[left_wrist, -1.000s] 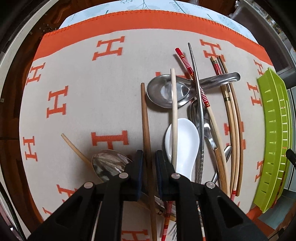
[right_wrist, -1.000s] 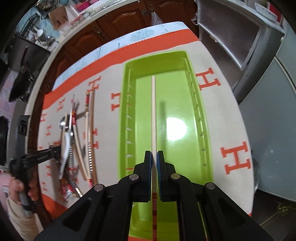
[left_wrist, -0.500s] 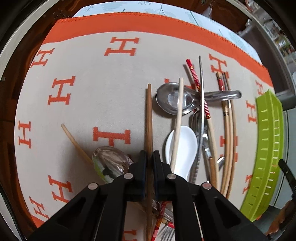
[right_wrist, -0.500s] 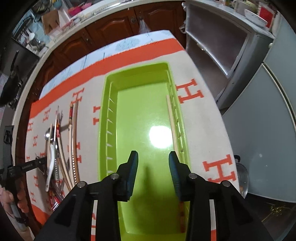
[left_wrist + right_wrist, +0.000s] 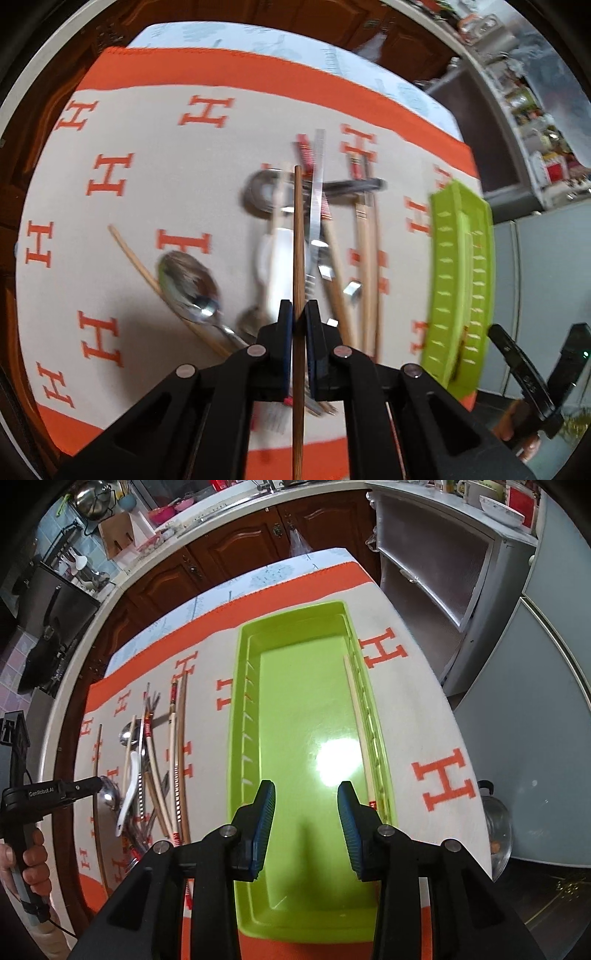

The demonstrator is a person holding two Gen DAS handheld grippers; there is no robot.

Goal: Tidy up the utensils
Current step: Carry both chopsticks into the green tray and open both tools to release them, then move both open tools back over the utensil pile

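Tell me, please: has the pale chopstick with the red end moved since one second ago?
Yes. The pale chopstick has left the right gripper and now lies along the right wall of the green tray.

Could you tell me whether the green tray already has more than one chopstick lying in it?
No, only a single pale chopstick lies in the green tray, along its right wall.

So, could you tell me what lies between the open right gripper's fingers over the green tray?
Nothing is held: in the right wrist view, only bare tray floor shows between the right gripper fingers.
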